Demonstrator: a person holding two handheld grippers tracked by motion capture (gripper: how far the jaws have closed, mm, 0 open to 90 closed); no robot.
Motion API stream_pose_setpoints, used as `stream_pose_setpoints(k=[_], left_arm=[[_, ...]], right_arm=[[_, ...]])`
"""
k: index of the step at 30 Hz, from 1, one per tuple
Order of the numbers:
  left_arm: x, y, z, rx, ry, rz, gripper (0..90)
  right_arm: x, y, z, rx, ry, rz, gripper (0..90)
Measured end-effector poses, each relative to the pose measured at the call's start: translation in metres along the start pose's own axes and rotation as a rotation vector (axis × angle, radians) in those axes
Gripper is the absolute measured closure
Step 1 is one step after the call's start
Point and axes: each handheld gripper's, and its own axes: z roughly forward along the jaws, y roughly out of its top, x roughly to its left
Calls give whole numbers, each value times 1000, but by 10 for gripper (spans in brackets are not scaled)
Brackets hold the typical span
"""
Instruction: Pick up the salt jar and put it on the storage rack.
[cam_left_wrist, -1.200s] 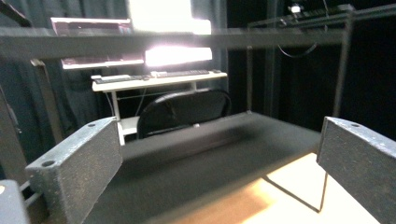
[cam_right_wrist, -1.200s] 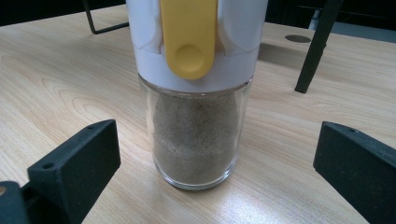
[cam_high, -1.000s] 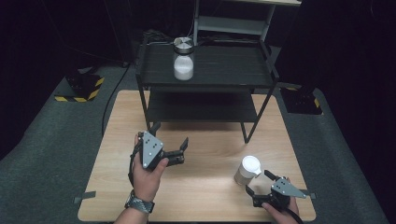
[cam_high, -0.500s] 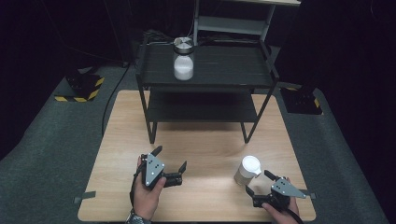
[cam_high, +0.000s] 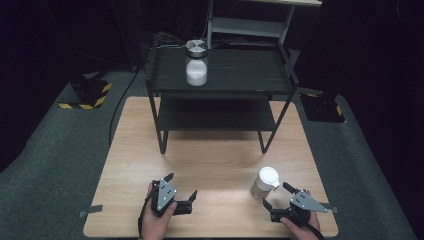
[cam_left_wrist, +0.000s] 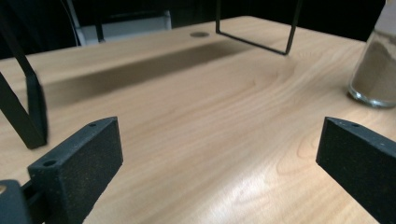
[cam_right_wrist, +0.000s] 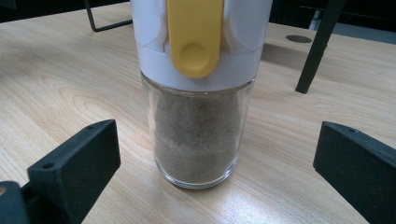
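Note:
A glass jar (cam_high: 265, 183) of brown powder with a white lid stands on the wooden table (cam_high: 215, 165) at the near right. In the right gripper view the jar (cam_right_wrist: 198, 126) has a yellow flap on its lid. My right gripper (cam_high: 276, 196) is open just behind it, and its jaws (cam_right_wrist: 219, 140) stand wide on either side, not touching the glass. My left gripper (cam_high: 181, 186) is open over bare table at the near left, with nothing between its jaws (cam_left_wrist: 217, 154). The same jar (cam_left_wrist: 376, 70) appears at the right edge of the left gripper view.
A black two-level metal rack (cam_high: 220, 75) stands on the far half of the table. On its top shelf sits a second jar (cam_high: 196, 63) with a metal lid and white contents. The rack's legs (cam_left_wrist: 28, 107) rise ahead of my left gripper.
My left gripper has drawn back toward the near edge of the table, still open. The right gripper and the jar have stayed put.

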Motion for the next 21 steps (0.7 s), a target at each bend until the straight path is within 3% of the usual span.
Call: stream_pose_setpoints(k=[8,21], left_arm=[[-1,-3,3,42,-10,22,4],[-1,0,4,62,-15,28,4]], right_arm=[[2,1,0,3,-7,-3,2],[3,1,0,4,-16,0,2]])
